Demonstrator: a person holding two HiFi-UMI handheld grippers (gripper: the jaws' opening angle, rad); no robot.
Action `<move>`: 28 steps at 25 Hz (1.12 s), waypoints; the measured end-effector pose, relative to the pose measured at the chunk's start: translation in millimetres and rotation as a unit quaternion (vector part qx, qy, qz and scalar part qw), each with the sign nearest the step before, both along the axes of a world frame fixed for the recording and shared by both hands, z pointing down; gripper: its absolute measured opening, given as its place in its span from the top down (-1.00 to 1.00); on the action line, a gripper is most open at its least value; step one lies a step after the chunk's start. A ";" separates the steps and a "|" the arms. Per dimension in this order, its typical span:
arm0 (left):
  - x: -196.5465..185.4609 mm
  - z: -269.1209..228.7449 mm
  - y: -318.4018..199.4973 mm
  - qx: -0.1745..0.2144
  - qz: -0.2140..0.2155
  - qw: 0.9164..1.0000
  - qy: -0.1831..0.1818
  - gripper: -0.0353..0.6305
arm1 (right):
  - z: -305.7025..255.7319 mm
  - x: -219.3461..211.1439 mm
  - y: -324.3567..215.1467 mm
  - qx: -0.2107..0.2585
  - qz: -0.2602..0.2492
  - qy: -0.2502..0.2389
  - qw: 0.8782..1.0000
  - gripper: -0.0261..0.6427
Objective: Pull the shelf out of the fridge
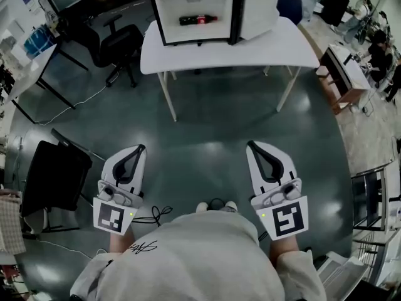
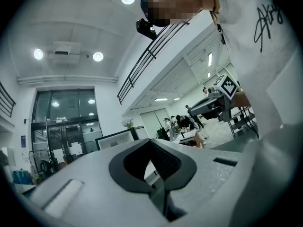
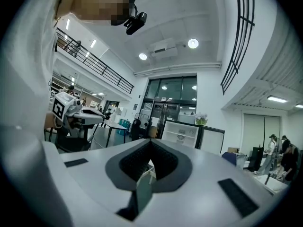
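Note:
A small black fridge (image 1: 194, 11) stands on a white table (image 1: 225, 54) at the far end, its door (image 1: 258, 5) swung open to the right. A dark cola bottle (image 1: 198, 20) lies on a white shelf (image 1: 188, 32) inside. My left gripper (image 1: 139, 148) and right gripper (image 1: 250, 144) are held level close to my body, far short of the table, both shut and empty. In the left gripper view the jaws (image 2: 150, 142) meet, with the fridge (image 2: 116, 138) beyond. The right gripper view shows closed jaws (image 3: 150, 144) and the fridge (image 3: 184, 134) ahead.
Grey floor lies between me and the table. Black office chairs (image 1: 122, 46) stand left of the table, and a black chair (image 1: 53, 174) is near my left side. A cable (image 1: 156, 215) lies on the floor by my feet. Desks and people (image 1: 379, 55) fill the right.

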State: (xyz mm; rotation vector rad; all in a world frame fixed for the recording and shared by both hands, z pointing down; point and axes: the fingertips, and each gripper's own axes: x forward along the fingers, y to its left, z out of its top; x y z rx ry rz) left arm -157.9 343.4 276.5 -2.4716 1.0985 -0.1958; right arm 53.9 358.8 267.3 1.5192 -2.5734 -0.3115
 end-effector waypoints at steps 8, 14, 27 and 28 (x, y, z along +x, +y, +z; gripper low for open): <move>-21.5 -0.4 0.7 0.004 0.014 1.000 -0.001 0.88 | -1.2 -22.9 7.8 0.002 0.014 0.015 1.000 0.89; -30.8 8.7 -4.1 -0.006 0.030 0.999 -0.012 0.88 | 11.3 -36.7 6.9 -0.016 0.027 0.034 0.999 0.89; -17.0 17.7 -22.8 -0.018 0.040 0.999 0.010 0.88 | 21.6 -31.6 -15.3 -0.022 0.037 0.004 0.999 0.88; -16.6 18.1 -26.9 -0.021 0.037 0.999 0.008 0.88 | 21.1 -30.6 -20.6 -0.022 0.035 -0.002 0.999 0.88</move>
